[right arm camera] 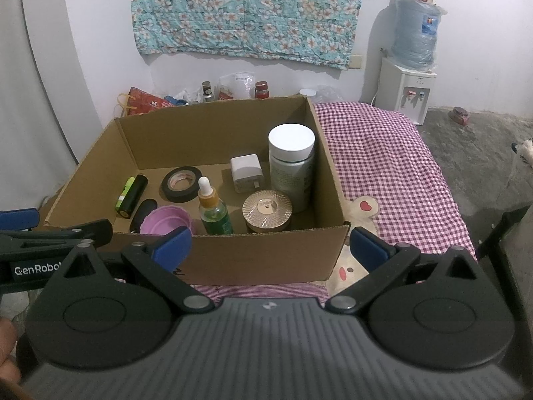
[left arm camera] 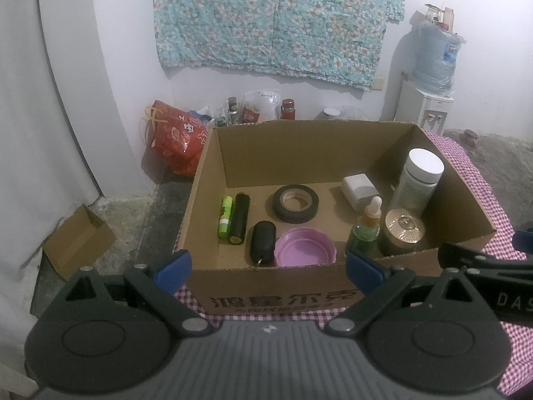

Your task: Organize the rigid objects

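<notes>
1. A cardboard box (left arm camera: 233, 153) is sitting open-topped on a pink checked cloth (right arm camera: 383, 153), which is covering a low surface near a white wall where a floral fabric (left arm camera: 276, 20) is hanging.
2. A water dispenser (right arm camera: 408, 90) is standing in the far right corner with a blue bottle on top of it.
3. The left gripper (left arm camera: 268, 268) is hovering just in front of the box's near wall, its blue-tipped fingers (left arm camera: 175, 265) spread wide and gripping nothing.
4. The right gripper (right arm camera: 269, 245) is hovering at the box's near right corner, likewise spread open and empty.
5. A white-capped bottle (right arm camera: 293, 163) is standing upright against the box's right wall, with a gold-lidded jar (right arm camera: 266, 211) sitting just in front of it.
6. A roll of black tape (left arm camera: 295, 202) is lying flat at the middle of the box floor, and a white charger block (left arm camera: 359, 190) is resting to its right.
7. A purple lid (left arm camera: 304, 246) is lying against the near wall, between a black case (left arm camera: 262, 242) and a green dropper bottle (right arm camera: 213, 210).
8. A black cylinder (left arm camera: 240, 218) and a green tube (left arm camera: 225, 216) are lying side by side, touching, at the left.
</notes>
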`<state>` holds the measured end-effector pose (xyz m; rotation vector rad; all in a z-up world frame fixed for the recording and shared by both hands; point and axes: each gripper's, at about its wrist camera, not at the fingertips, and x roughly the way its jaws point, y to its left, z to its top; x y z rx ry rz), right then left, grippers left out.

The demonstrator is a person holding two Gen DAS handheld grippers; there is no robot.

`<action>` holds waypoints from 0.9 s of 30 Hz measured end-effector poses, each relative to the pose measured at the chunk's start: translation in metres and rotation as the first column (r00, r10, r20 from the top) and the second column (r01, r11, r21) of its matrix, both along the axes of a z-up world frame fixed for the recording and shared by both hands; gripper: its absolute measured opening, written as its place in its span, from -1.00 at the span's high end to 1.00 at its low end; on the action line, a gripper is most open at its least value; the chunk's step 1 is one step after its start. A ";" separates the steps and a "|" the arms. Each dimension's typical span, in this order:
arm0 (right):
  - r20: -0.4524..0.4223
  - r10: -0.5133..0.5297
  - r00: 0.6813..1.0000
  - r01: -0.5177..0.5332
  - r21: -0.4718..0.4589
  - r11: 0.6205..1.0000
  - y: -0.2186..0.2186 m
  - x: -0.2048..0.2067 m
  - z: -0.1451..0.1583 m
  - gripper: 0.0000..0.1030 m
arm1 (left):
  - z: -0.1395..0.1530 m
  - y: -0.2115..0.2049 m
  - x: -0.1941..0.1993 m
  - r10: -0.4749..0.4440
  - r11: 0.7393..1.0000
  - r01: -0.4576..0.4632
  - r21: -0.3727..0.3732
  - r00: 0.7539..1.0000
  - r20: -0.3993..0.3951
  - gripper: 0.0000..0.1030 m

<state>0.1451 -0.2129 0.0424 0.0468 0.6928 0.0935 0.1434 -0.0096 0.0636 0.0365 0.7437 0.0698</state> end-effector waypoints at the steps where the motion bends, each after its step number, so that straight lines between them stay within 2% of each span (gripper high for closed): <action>1: 0.000 0.000 1.000 0.000 0.000 1.000 0.000 0.000 0.000 -0.97 | 0.000 0.000 0.000 0.000 1.000 0.000 0.001 1.000 0.000 -0.93; 27: -0.001 0.000 1.000 0.000 0.000 1.000 0.000 0.000 0.000 -0.97 | 0.000 0.001 0.000 0.000 1.000 0.000 0.002 1.000 0.003 -0.92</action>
